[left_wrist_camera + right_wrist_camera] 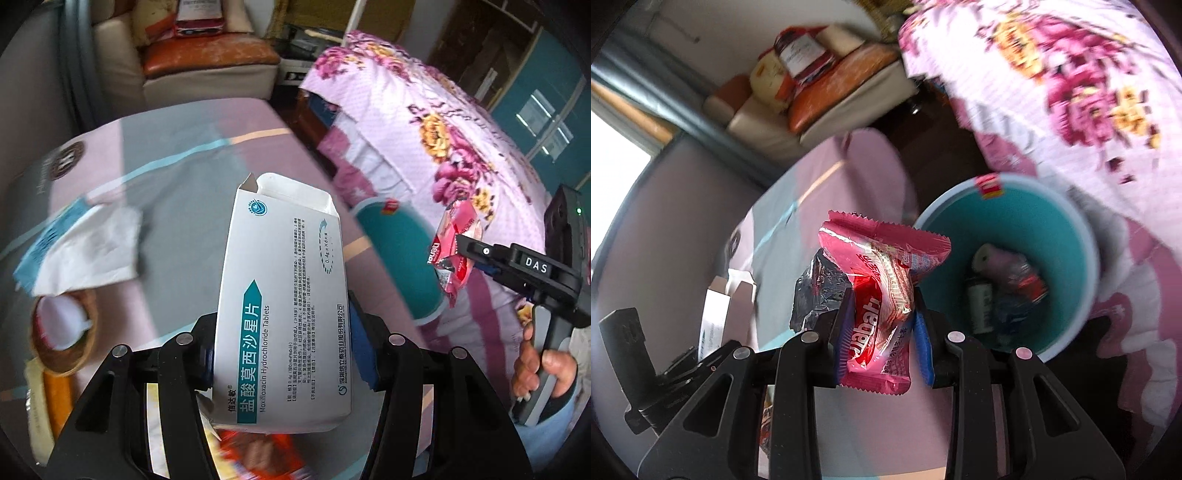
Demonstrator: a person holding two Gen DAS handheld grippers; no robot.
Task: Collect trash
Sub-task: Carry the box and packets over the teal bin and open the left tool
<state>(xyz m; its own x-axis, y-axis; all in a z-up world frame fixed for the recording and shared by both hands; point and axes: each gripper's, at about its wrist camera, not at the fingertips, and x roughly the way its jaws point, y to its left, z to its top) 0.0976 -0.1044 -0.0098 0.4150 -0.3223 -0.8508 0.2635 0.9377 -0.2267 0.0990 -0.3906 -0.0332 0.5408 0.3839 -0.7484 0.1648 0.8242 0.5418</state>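
- My left gripper [282, 354] is clamped on a white pill box [284, 306]; the pads press its two long sides, and its open flap end points away from me.
- My right gripper [882, 325] is clenched on a pink snack wrapper [882, 295], crumpled between the blue pads, with its silver inner foil showing on the left.
- In the left view, the right gripper [460, 245] holds that wrapper [456, 251] just beside the bin [399, 251], with my hand [543, 373] on its handle.
- The teal bin [1067, 236] stands close beyond the wrapper, between the desk [864, 173] and the flowered bed [1071, 74]; some trash lies at its bottom.
- On the pink and grey desk cloth [177, 184] to the left lie a white tissue [96, 251] and a small bowl [70, 332], both blurred.
- A blurred orange packet [266, 458] lies under the box.
- A sofa [184, 62] stands far behind.
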